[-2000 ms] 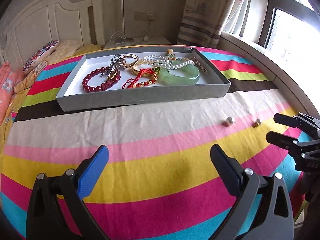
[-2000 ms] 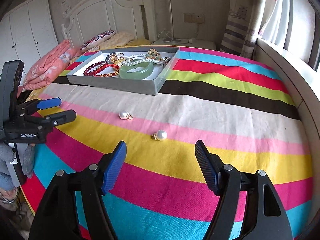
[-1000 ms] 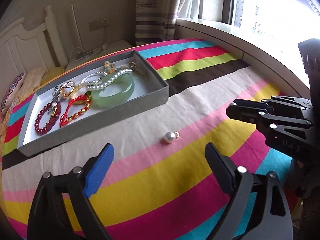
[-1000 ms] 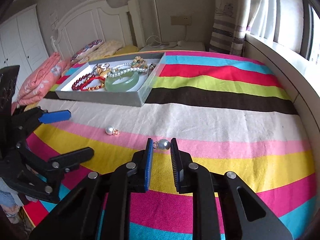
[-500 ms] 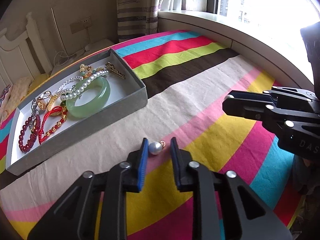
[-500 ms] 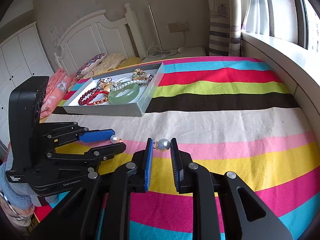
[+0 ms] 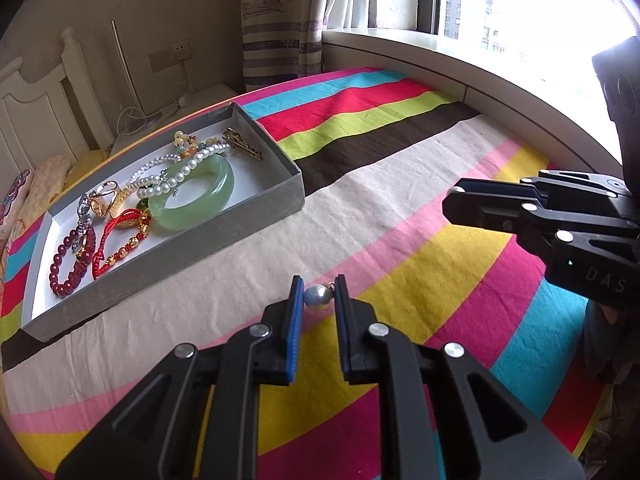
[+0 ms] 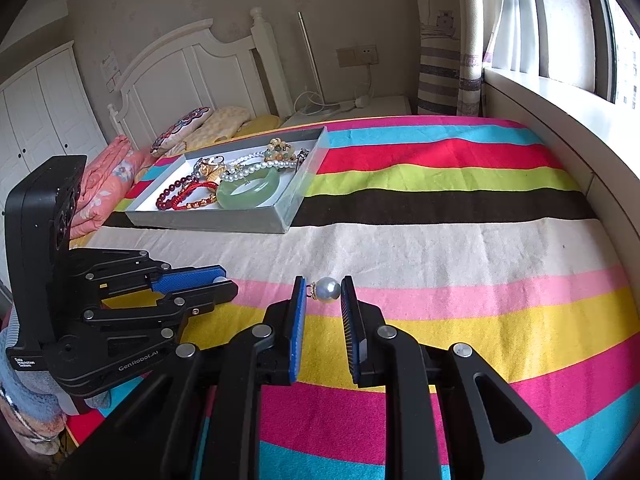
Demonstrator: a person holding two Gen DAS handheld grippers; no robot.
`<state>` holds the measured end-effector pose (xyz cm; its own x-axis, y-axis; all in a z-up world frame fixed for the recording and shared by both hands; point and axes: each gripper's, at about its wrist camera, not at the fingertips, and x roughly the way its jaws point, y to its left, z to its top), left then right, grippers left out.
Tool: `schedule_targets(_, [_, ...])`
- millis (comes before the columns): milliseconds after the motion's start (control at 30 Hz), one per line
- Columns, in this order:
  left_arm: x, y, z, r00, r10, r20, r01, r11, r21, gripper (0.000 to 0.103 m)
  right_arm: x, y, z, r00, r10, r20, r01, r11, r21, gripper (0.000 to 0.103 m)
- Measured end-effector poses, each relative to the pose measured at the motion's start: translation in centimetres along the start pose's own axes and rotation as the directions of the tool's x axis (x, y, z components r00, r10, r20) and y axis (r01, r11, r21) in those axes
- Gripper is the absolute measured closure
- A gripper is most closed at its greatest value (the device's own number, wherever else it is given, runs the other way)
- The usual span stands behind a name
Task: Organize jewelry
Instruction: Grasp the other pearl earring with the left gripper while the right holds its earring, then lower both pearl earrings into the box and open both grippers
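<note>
From my left wrist camera I see the left gripper closed down on a pearl earring, its jaws having just been closing; the pearl sits pinched between the blue pads right at the tips. The gripper points down over the pink stripe of the striped bedspread. This view also gives me the window and sill on the right, and the right gripper coming in from that side, seen edge-on so I cannot see anything between its tips from here.

My right wrist camera fills that gap: the right gripper is narrow and holds a second pearl earring, its small gold cap turned toward the left pad. It also tilts down toward the pink stripe. Here the left gripper shows at the left edge, with a pale bit of its pearl just peeking out between the tips. Only this view shows the white headboard, the pillows and the wardrobe doors.

Both cameras show the grey tray farther up the bed, well apart from both grippers. In it lie a green bangle, a pearl strand, a dark red bead bracelet and a red cord bracelet.
</note>
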<state>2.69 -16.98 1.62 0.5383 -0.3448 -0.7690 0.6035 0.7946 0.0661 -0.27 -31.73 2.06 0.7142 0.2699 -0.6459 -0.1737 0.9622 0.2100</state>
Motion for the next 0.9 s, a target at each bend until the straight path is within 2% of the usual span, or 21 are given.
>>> schedule_targets(333, [-1.8,1.8,-0.8,0.999,0.022,0.031,-0.021,0.999,-0.035,0.088,0.1,1.7,0.5,1.0,-0.004,-0.01,0.003,0.999,-0.04,0.084])
schedule_targets(900, [-4.7,8.2,-1.3,0.992,0.099,0.078,-0.089,0.989,-0.114,0.088,3.0,9.8,4.7,0.999,0.04,0.007,-0.038,0.98,-0.195,0.084])
